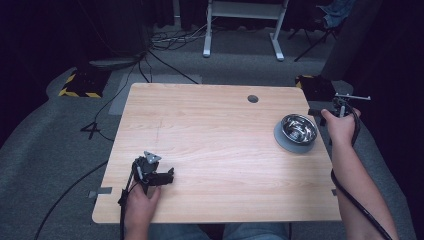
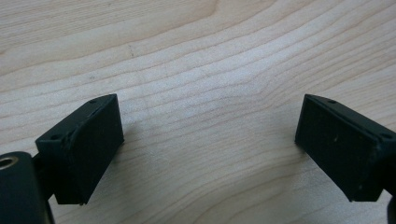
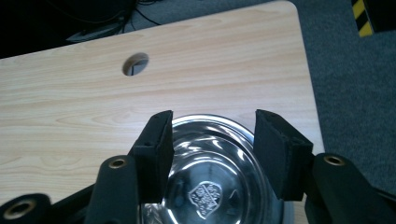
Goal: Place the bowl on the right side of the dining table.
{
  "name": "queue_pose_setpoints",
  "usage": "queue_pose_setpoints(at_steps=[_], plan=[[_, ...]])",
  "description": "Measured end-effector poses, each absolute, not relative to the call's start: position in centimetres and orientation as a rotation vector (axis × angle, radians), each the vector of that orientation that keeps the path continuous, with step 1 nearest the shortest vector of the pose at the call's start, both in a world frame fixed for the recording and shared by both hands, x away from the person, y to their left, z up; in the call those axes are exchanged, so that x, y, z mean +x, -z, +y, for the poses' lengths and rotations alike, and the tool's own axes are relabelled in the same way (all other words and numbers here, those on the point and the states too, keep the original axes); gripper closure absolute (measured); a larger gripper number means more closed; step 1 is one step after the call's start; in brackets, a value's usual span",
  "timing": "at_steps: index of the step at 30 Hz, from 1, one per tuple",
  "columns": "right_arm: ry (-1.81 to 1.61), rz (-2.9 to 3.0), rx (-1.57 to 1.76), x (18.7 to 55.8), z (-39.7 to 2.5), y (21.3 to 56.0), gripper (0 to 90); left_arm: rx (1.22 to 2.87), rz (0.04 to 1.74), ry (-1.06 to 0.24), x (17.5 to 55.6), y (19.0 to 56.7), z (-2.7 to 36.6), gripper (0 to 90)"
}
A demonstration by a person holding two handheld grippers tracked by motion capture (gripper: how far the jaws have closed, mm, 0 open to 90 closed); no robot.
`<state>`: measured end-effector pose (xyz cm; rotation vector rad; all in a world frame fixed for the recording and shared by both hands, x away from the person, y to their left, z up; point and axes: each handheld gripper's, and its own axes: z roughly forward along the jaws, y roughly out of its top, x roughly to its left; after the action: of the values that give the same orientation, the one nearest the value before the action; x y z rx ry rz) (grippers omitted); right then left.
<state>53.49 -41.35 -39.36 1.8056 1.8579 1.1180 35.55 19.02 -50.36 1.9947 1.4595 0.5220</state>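
Observation:
A shiny steel bowl sits on a grey round base near the right edge of the wooden table. My right gripper hovers just right of the bowl, beyond the table edge, aimed at it. In the right gripper view its jaws stand apart above the near rim of the bowl, holding nothing. My left gripper rests low at the table's front left. Its jaws are spread wide over bare wood.
A round cable hole lies at the table's far side, also visible as the cable hole. On the grey floor are cables, a white desk frame, and black-and-yellow blocks.

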Motion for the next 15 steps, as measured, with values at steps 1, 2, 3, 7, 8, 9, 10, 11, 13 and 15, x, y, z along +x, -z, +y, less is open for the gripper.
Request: queue_pose_setpoints(at_steps=[1,2,3,7,8,9,10,11,13,15], plan=[[-1.122,1.867,1.783,53.4,-41.1,38.9,48.2,1.994,1.460,-0.522,35.5,50.4,19.0,7.8],[-1.130,1.873,1.764,53.3,-40.9,38.7,48.3,1.994,1.460,-0.522,35.5,50.4,19.0,7.8],[-1.130,1.881,1.757,53.2,-40.6,38.3,48.3,1.994,1.460,-0.522,35.5,50.4,19.0,7.8],[-1.152,1.909,1.662,52.8,-39.6,36.9,48.4,1.994,1.460,-0.522,35.5,50.4,19.0,7.8],[-1.151,1.915,1.656,52.7,-39.3,36.5,48.5,1.994,1.460,-0.522,35.5,50.4,19.0,7.8],[-1.156,1.918,1.643,52.6,-39.1,36.2,48.5,1.994,1.460,-0.522,35.5,50.4,19.0,7.8],[-1.158,1.928,1.627,52.5,-38.8,35.9,48.5,1.994,1.460,-0.522,35.5,50.4,19.0,7.8],[-1.159,1.947,1.598,52.4,-38.5,35.5,48.5,1.994,1.460,-0.522,35.5,50.4,19.0,7.8],[-1.170,1.972,1.556,52.1,-37.8,35.0,48.5,1.994,1.460,-0.522,35.5,50.4,19.0,7.8],[-1.177,1.995,1.520,51.8,-37.1,34.6,48.6,1.991,1.461,-0.522,35.5,50.4,19.0,7.8]])
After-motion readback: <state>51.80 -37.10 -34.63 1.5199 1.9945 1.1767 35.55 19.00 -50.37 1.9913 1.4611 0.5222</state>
